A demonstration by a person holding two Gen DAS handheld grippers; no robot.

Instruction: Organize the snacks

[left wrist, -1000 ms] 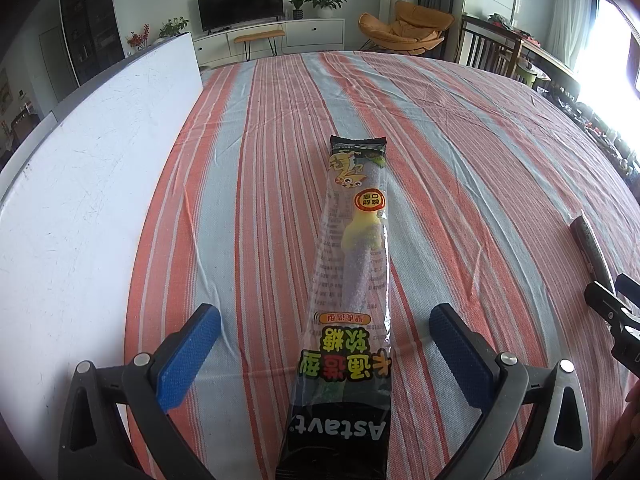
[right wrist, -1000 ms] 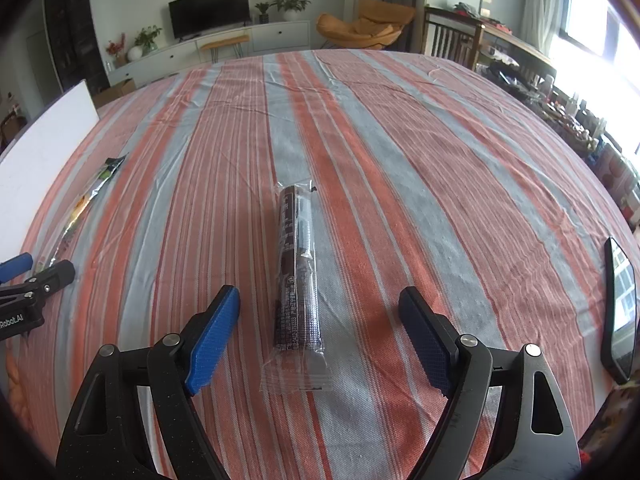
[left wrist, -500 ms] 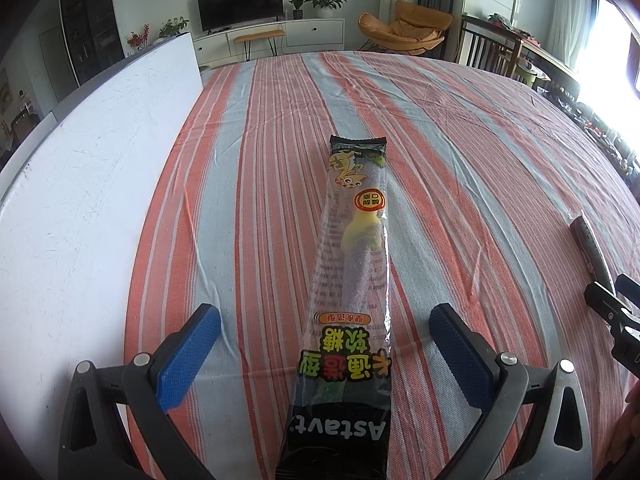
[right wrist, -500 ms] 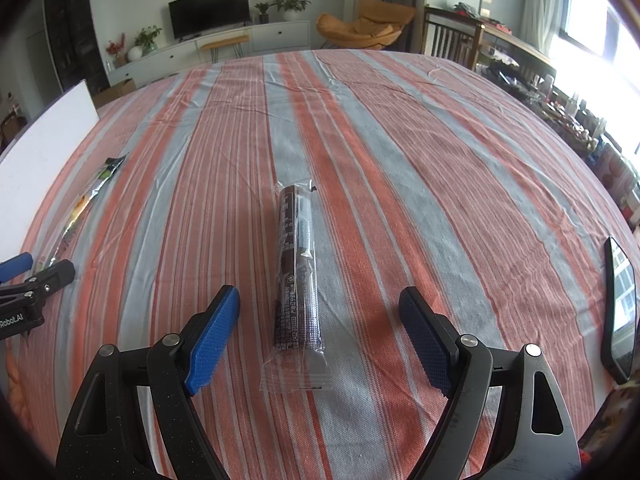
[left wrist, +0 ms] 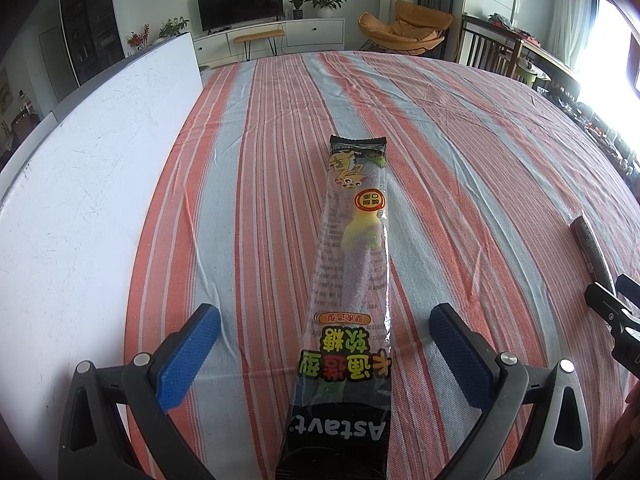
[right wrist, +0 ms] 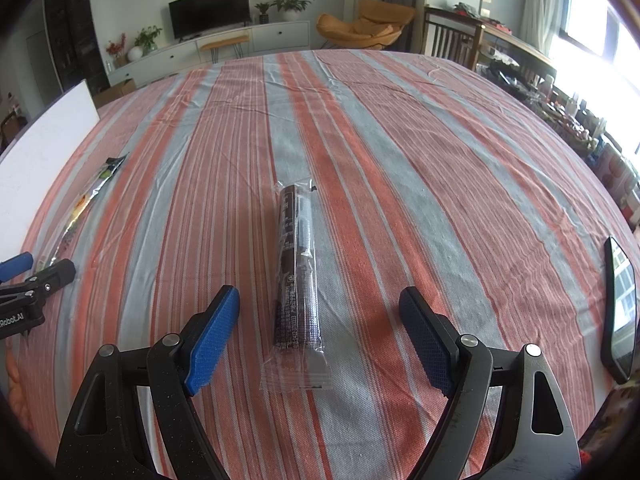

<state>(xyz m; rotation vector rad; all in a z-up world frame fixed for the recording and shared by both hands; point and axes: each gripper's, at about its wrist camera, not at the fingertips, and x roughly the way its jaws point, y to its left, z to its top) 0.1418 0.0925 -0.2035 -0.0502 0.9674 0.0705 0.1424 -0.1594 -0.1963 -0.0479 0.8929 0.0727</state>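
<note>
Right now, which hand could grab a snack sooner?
Probably the left tool: its open fingers already flank the gummy candy packet. The right tool is open too, but only the dark snack stick's near end lies between its fingers.

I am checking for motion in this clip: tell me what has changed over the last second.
Nothing has visibly changed. The left claw stays open astride the gummy candy packet, the right claw open astride the dark snack bar; neither is gripped, and both lie where they were on the striped tablecloth.
</note>
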